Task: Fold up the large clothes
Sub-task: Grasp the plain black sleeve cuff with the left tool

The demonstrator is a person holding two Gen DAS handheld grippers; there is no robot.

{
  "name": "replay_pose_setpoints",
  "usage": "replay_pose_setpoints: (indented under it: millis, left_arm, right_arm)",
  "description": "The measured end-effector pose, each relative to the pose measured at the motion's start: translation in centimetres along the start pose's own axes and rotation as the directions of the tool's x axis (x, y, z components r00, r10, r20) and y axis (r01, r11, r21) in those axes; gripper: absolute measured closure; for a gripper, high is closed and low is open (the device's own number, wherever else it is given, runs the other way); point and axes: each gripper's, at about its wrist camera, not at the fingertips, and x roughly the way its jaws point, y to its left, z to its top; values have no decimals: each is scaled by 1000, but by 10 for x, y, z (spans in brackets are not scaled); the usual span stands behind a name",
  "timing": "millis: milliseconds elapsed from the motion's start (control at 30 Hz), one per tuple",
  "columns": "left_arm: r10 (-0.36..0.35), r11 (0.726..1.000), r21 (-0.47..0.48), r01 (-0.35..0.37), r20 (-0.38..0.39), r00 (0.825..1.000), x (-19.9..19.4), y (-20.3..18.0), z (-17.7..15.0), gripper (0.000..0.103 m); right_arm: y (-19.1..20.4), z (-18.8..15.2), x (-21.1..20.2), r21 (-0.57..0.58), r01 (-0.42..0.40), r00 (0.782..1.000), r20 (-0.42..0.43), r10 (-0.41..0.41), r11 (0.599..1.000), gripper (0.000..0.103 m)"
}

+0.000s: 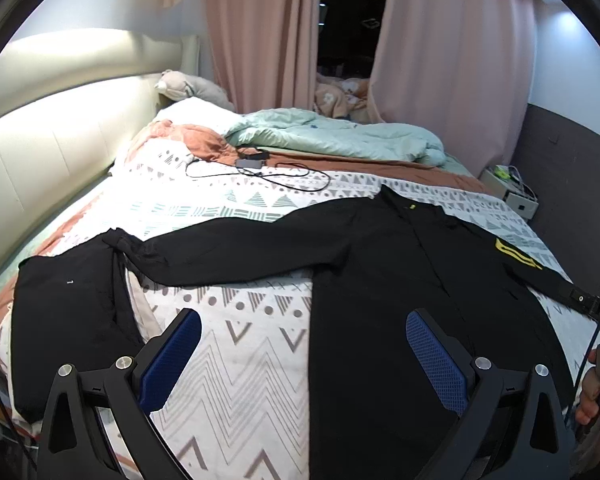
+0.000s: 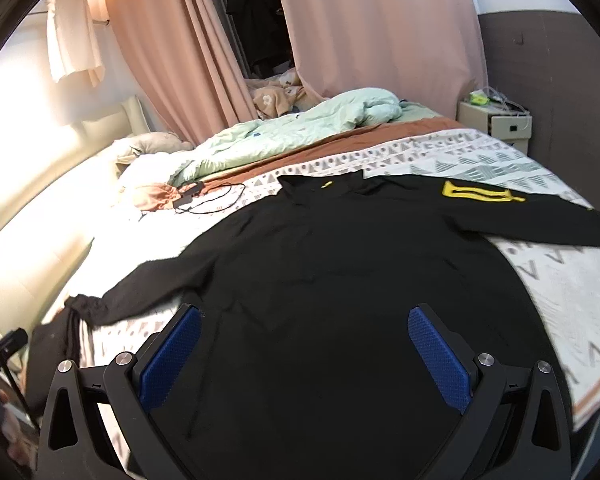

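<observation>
Black long-sleeve top [image 2: 340, 264] spread flat on bed [image 1: 236, 208], collar toward far side, sleeves out to both sides; yellow patch [image 2: 476, 193] on one sleeve. Second black garment [image 1: 64, 320] at bed's near-left corner, touching sleeve cuff. Left claw [image 1: 304, 356] fingers apart, empty, over top's left hem edge. Right claw [image 2: 305, 354] fingers apart, empty, over top's lower body. Black cable [image 1: 260, 178] on bedspread beyond top.
</observation>
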Motion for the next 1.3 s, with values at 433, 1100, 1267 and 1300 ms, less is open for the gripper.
replay_pose_setpoints:
  millis: [433, 1100, 1267, 1300]
  left_arm:
    - [123, 982, -132, -132, -72, 990, 61, 80, 59, 7]
    - [284, 899, -267, -348, -249, 926, 169, 237, 81, 23]
    - [282, 866, -329, -376, -300, 911, 206, 268, 71, 24]
    - [299, 858, -327, -397, -311, 902, 214, 274, 69, 24]
  right_arm:
    - [31, 25, 103, 170, -66, 992, -91, 82, 983, 1]
    - [71, -16, 230, 219, -168, 943, -250, 221, 961, 51]
    - [62, -20, 254, 262, -126, 942, -270, 198, 957, 54]
    - [61, -21, 257, 274, -129, 940, -273, 205, 953, 54]
